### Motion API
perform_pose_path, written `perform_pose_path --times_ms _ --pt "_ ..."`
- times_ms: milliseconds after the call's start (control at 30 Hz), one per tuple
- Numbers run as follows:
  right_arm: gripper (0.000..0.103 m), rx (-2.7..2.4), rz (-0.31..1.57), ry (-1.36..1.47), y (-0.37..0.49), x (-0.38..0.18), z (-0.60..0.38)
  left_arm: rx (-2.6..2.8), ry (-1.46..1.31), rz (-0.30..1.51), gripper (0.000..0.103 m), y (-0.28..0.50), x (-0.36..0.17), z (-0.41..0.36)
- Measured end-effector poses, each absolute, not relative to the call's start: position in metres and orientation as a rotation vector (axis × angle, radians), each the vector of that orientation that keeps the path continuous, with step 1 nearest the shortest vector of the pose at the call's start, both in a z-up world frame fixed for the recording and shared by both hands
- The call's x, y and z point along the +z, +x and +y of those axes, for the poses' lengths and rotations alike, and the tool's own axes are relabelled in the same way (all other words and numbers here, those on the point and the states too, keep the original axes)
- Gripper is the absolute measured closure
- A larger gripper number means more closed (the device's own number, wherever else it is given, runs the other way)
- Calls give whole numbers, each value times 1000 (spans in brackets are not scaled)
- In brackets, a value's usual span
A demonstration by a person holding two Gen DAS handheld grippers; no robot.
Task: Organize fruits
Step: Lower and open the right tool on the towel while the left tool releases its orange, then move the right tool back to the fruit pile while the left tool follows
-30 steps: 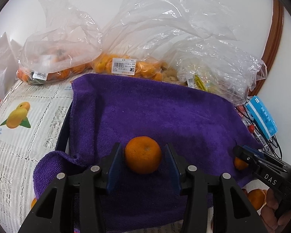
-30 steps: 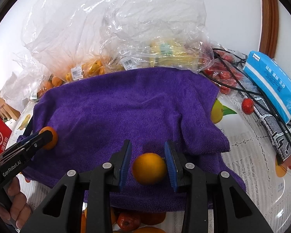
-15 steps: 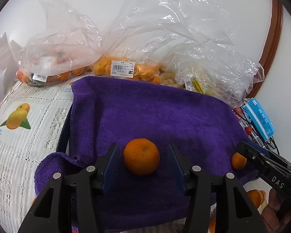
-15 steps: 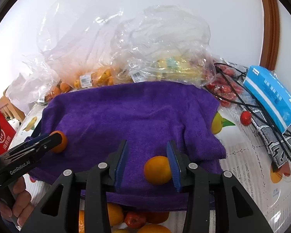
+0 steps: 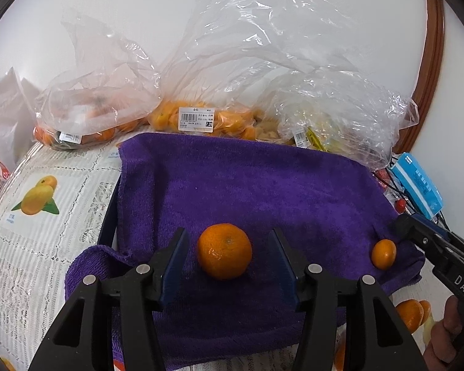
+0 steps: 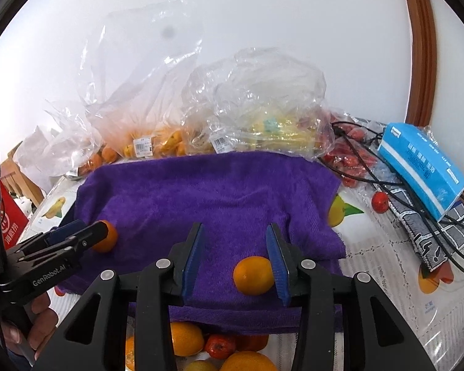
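Note:
A purple towel [image 5: 247,185] lies spread on the table; it also shows in the right wrist view [image 6: 207,191]. A mandarin [image 5: 225,251] rests on it between the spread jaws of my left gripper [image 5: 225,262], which is open and not touching it. A smaller orange [image 6: 253,275] rests on the towel's front fold inside my open right gripper [image 6: 235,262], close against its right finger. From the left wrist view that orange [image 5: 383,254] sits by the right gripper's tip [image 5: 411,225]. From the right wrist view the mandarin [image 6: 105,240] sits by the left gripper's tip [image 6: 89,232].
Clear plastic bags of oranges [image 5: 198,120] and other fruit [image 6: 272,126] line the wall behind the towel. A blue box [image 6: 423,167] and black cables [image 6: 386,182] lie at the right. Loose fruit [image 6: 185,338] lies in front of the towel. A fruit-print tablecloth [image 5: 37,198] covers the table.
Both grippers opened and let go of their fruit. The mandarin and the orange now rest on the towel, and both grippers have drawn back slightly.

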State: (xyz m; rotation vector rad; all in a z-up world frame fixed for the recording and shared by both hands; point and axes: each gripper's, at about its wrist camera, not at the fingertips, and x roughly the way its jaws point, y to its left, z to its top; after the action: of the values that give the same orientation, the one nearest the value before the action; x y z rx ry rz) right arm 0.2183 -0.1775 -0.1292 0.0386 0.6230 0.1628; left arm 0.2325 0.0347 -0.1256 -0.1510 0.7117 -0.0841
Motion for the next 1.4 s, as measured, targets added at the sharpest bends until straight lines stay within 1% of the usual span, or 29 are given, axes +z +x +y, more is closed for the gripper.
perform_pose_path --times_ms 167,233,467,533,600,867,1000,1167,1400 --pt "61 156 593 10 209 -123 -174 -88 -157 687 52 228 -123 35" --pt "58 147 576 4 204 -120 -175 -86 -152 667 52 225 -120 34" --pt "57 118 559 37 177 -110 -191 -103 -125 628 52 214 -114 28" --pt "53 106 563 46 168 -108 -197 -111 -112 624 52 213 -113 25" --pt "52 93 578 46 160 -109 -202 -134 -111 624 52 210 -112 22" --pt "52 13 645 51 126 -126 -233 -167 -134 632 52 204 -110 21" --pt "52 -12 682 74 115 -139 -246 -178 -152 640 49 202 -109 21" --pt "52 2 725 91 112 -155 -248 -187 -152 636 45 195 -108 21" --pt "52 50 769 70 124 -171 -238 -175 -148 643 45 187 -112 27"
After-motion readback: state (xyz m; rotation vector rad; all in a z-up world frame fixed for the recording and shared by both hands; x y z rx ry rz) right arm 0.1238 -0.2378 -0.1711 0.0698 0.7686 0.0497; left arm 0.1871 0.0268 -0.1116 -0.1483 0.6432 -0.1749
